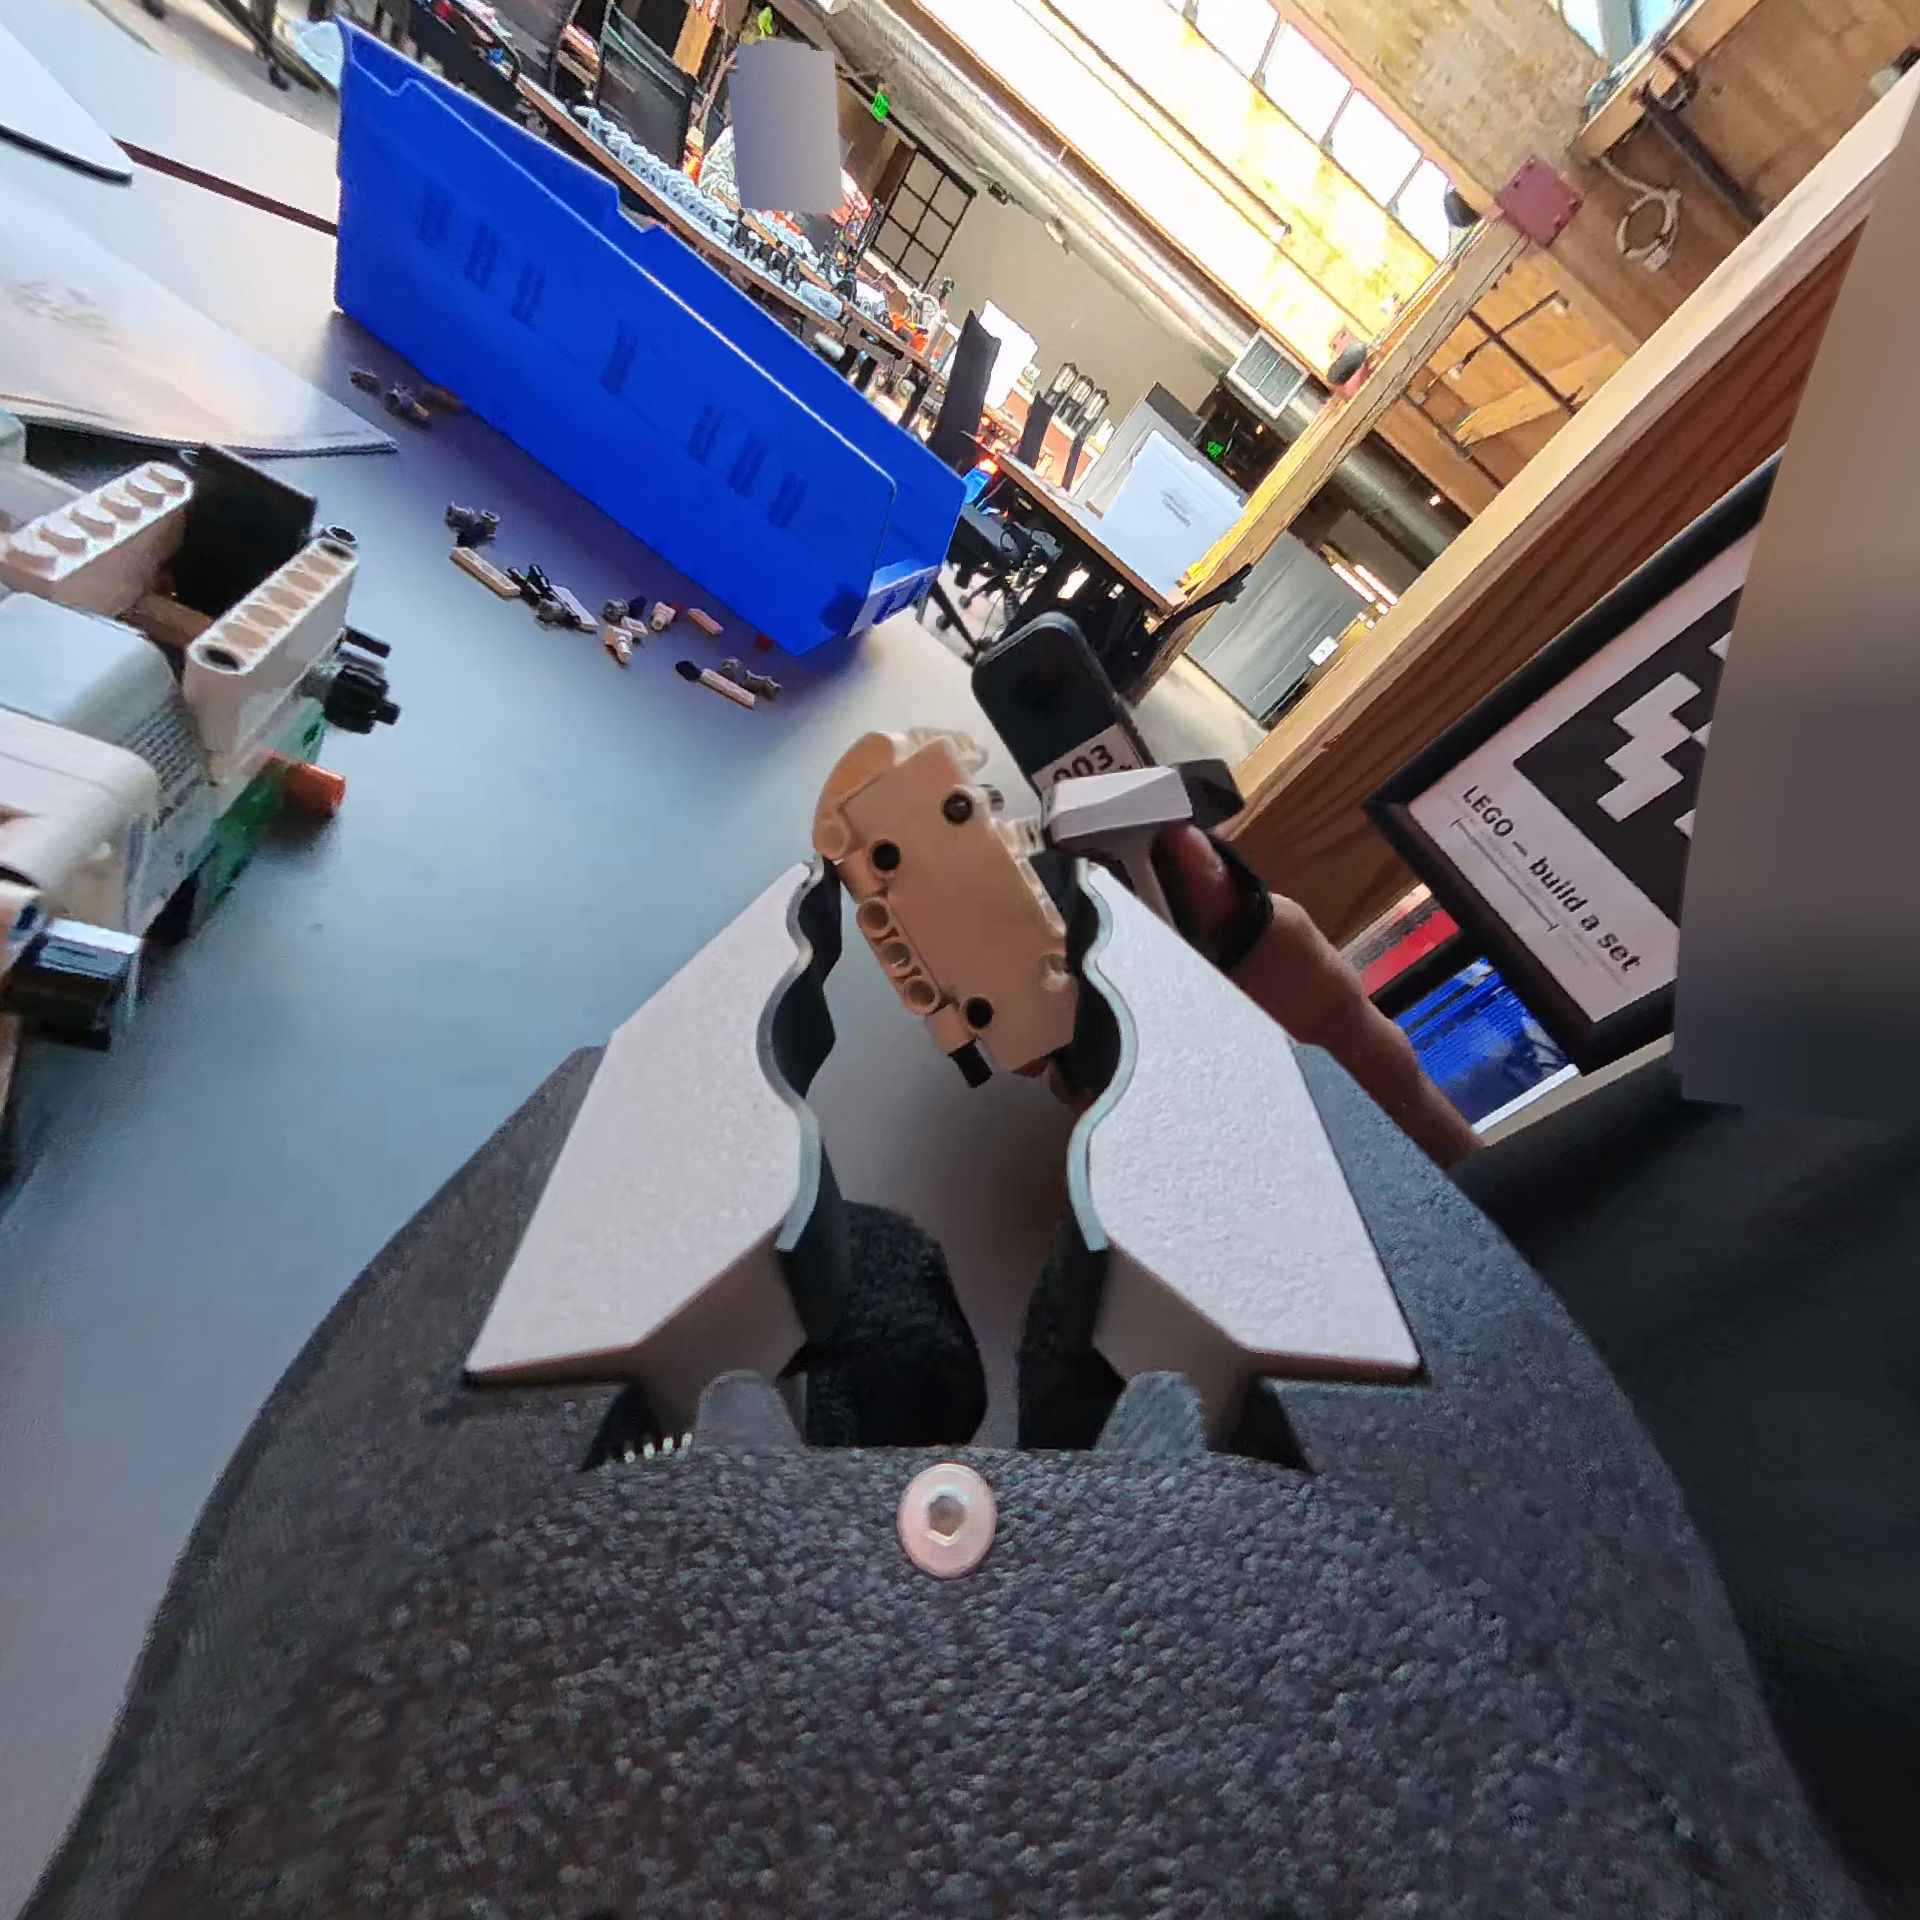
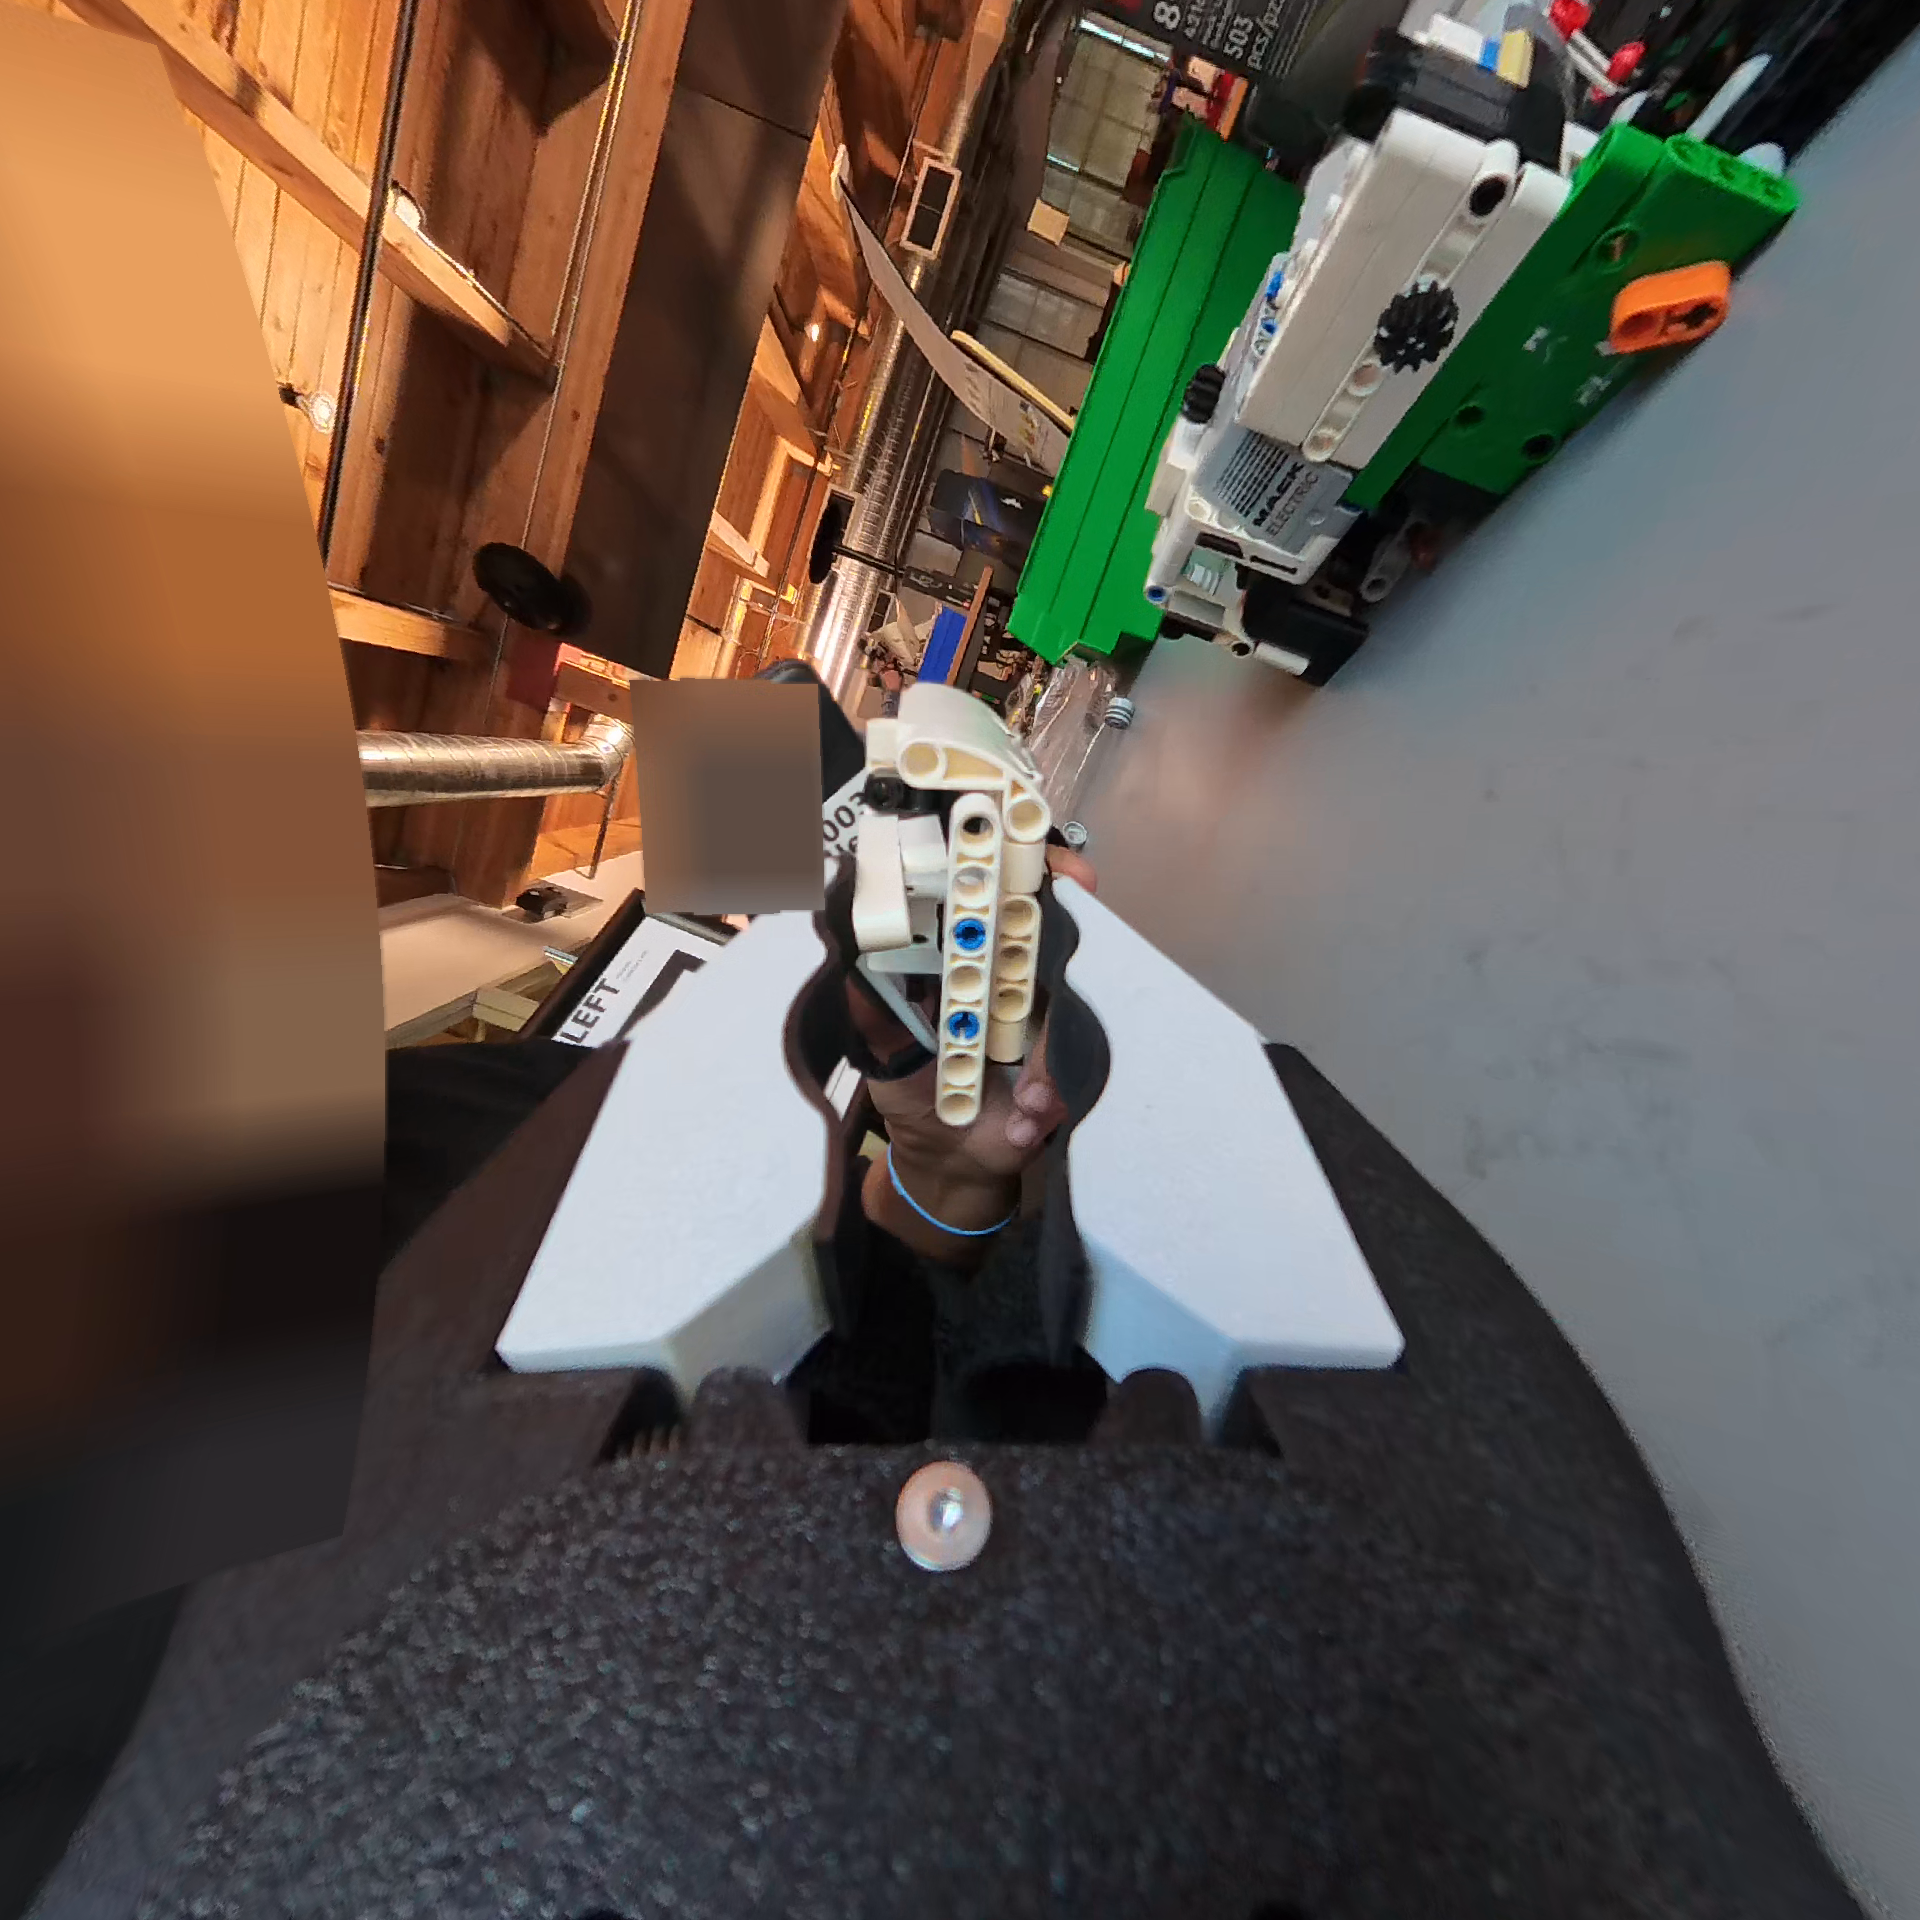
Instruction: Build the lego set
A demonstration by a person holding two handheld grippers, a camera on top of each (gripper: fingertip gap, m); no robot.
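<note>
**Grey table, two claws meeting on one white sub-assembly**

Grey table (image 1: 499, 935) runs under both claws, with a wood-beamed workshop hall beyond it. Between the tips of the left claw (image 1: 948, 914) sits a small white lego sub-assembly (image 1: 951, 904), tilted, its pin holes and black pins facing the camera; the wavy inner edges of the two fingers close on its sides, so this claw is gripping it. Just past its tips on the right, the other claw's white fingertip (image 1: 1122, 808) touches the piece's far end, with a person's hand (image 1: 1288, 966) behind it.

From the right wrist view, the same sub-assembly (image 2: 971, 914) stands upright between the tips of the right claw (image 2: 951, 935), a long holed beam with two blue pins toward the camera. The fingers stand close beside it, yet whether they press on it cannot be told. A hand with a blue wristband (image 2: 951, 1164) shows through the gap behind the piece.

Farther out, left of the left claw, the partly built white and green truck (image 1: 156, 707) rests on the table. Ahead of that claw, loose small parts (image 1: 613, 613) lie scattered in front of a blue bin (image 1: 623, 384). To its right stands a framed sign (image 1: 1579, 831).
</note>
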